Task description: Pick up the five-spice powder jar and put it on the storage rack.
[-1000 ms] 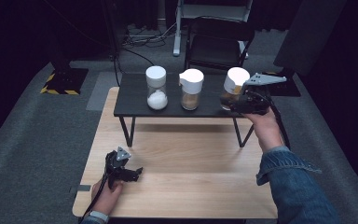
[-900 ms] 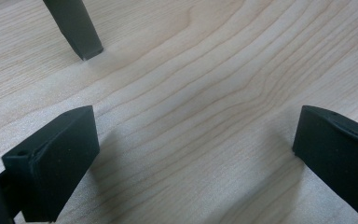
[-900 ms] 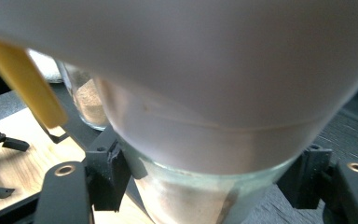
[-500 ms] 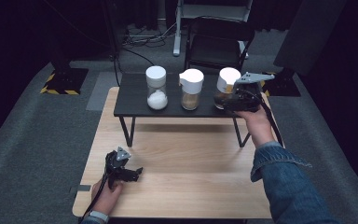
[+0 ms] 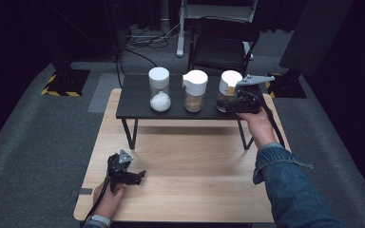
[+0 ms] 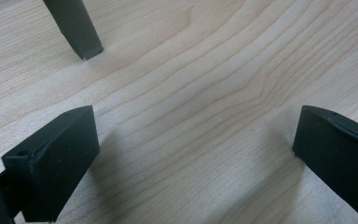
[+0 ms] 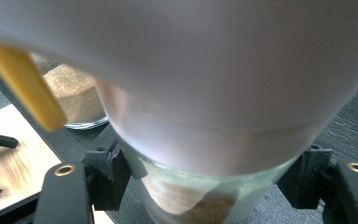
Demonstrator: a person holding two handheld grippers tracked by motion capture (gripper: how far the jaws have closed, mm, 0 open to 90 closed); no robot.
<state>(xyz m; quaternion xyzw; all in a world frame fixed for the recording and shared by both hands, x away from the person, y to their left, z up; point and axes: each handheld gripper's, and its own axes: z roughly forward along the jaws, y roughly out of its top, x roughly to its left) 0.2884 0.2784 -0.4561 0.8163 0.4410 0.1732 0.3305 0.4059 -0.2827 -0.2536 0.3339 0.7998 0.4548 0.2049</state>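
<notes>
Glass jar [image 5: 229, 91], third of 3 on the black shelf [image 5: 133, 102], sits clamped in the right gripper [image 5: 228, 102]; a tilt could spill it. Left gripper [image 5: 140, 174] rests empty, jaws apart.

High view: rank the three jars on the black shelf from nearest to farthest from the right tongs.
1. Right jar, between the right tongs.
2. Middle jar, brown contents, shelf centre.
3. Left jar, white contents, far left end.

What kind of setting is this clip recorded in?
Likely a studio or lab set up for recording: dark surroundings, cables on grey carpet, hazard-striped stand bases, and a wooden table carrying a small black shelf with three jars.
</notes>
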